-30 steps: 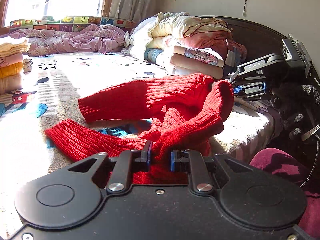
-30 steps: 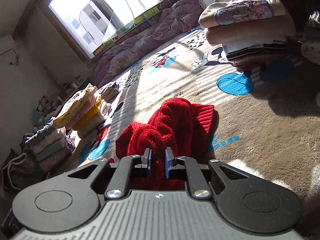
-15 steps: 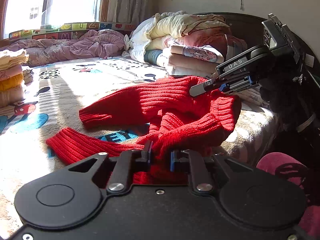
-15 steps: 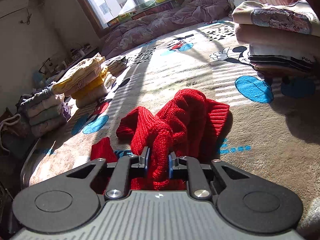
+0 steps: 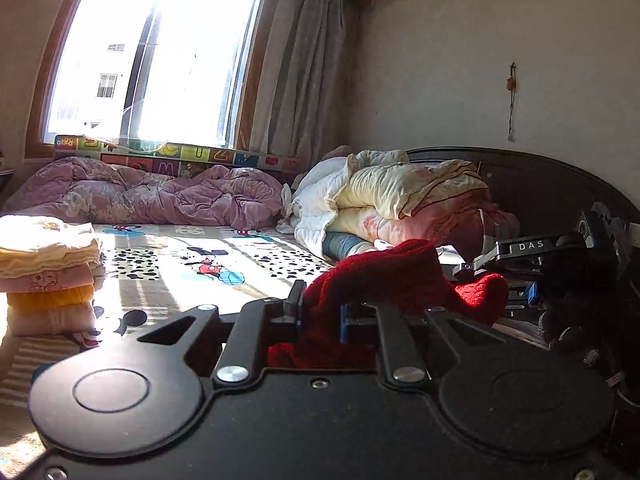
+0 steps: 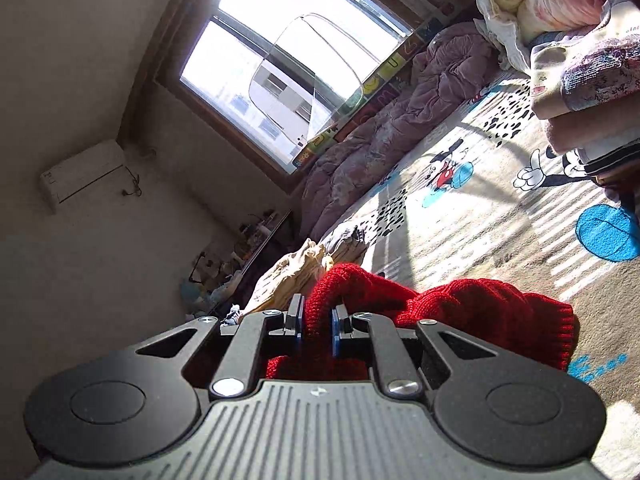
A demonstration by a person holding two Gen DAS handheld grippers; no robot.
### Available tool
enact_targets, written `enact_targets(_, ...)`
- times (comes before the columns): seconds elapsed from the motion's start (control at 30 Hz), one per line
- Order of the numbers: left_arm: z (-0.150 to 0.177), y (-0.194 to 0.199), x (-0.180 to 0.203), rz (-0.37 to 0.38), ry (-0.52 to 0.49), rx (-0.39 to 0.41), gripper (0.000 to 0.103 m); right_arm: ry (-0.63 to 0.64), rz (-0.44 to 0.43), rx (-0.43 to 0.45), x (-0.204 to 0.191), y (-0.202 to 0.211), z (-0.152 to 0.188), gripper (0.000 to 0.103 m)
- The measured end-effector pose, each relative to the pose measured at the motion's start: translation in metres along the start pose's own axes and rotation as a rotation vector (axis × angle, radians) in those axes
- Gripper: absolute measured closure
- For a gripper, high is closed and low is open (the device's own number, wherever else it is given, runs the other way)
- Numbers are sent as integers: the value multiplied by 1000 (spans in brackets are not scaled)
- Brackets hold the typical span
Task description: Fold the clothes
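A red knitted sweater (image 5: pixel 384 276) is bunched and lifted off the cartoon-print bedsheet (image 5: pixel 168 264). My left gripper (image 5: pixel 320 316) is shut on a fold of it. My right gripper (image 6: pixel 316 322) is shut on another fold of the same sweater (image 6: pixel 472 304), whose ribbed hem hangs to the right. In the left wrist view the right gripper (image 5: pixel 476 266) shows at the right edge, just behind the red knit. Most of the sweater hangs below the grippers, hidden.
A stack of folded clothes (image 5: pixel 48 272) stands at the left of the bed. A pile of quilts and pillows (image 5: pixel 400 200) lies at the headboard, a purple duvet (image 5: pixel 152 196) under the window. More folded clothes (image 6: pixel 584 92) lie at the right.
Both grippers have risen with the sweater; the sleeves that lay spread on the sheet have left the left wrist view. The views now tilt up toward the window.
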State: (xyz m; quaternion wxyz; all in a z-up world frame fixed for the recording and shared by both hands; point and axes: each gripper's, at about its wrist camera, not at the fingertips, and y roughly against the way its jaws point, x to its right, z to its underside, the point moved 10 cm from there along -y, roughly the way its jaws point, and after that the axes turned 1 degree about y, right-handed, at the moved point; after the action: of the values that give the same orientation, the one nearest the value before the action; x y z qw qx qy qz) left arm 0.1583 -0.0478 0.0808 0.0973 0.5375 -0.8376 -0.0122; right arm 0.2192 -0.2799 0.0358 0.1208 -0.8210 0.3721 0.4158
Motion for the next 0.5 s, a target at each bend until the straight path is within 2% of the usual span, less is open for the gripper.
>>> enact_targets(0.1,-33,-16,-15,-11,-2,16,89,-33,-51,34,-11,-14,-22,88)
enact_targets(0.27,-64,-56,-52,-58,-1,-13,89,-70,-84,64,-12,-53,-55,88)
enact_targets(0.4,-78,-98,-84,-163,-88,-38,89,-101,-95,82,-6,-90,-76,88)
enact_targets(0.5,-102,-114,-100,-214,-140,13,89,-111,-132,134,-9,-113,-98,88)
